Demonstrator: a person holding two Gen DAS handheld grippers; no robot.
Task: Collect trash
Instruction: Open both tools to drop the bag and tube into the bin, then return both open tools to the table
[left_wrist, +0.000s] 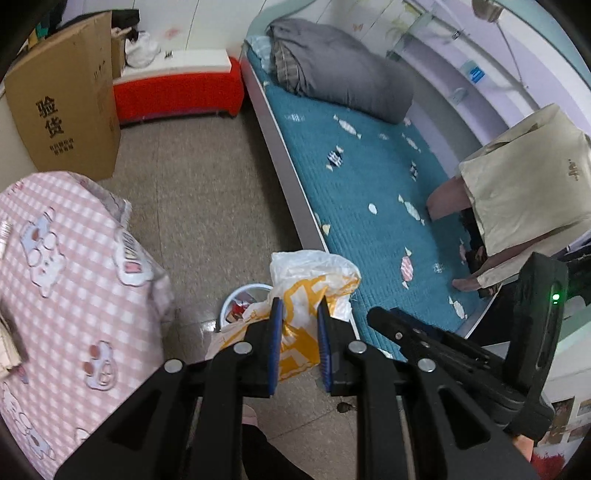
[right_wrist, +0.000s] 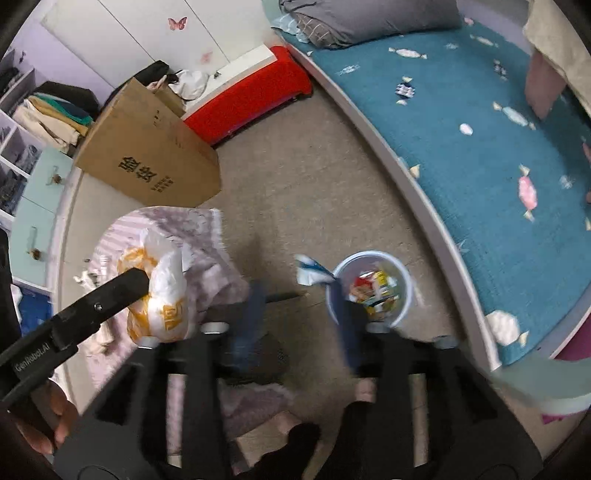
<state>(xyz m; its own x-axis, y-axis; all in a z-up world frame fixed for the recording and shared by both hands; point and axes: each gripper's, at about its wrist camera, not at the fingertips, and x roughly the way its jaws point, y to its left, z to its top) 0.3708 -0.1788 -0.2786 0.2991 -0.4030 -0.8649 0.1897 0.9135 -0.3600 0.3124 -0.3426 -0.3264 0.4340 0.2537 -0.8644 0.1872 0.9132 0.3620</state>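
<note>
My left gripper is shut on a crumpled white-and-yellow plastic bag, which bulges up from between the blue pads. Just behind the bag, a round white trash bin stands on the floor by the bed. In the right wrist view the same bin holds colourful wrappers. My right gripper is blurred, with its jaws apart and nothing pressed between them. A white-and-blue scrap hangs at the right fingertip, beside the bin's left rim. The bag and left gripper also show at left.
A table under a pink checked cloth is at left. A cardboard box and a red bench stand at the back. The bed with a teal cover runs along the right, bearing a beige bag. A person's foot is below.
</note>
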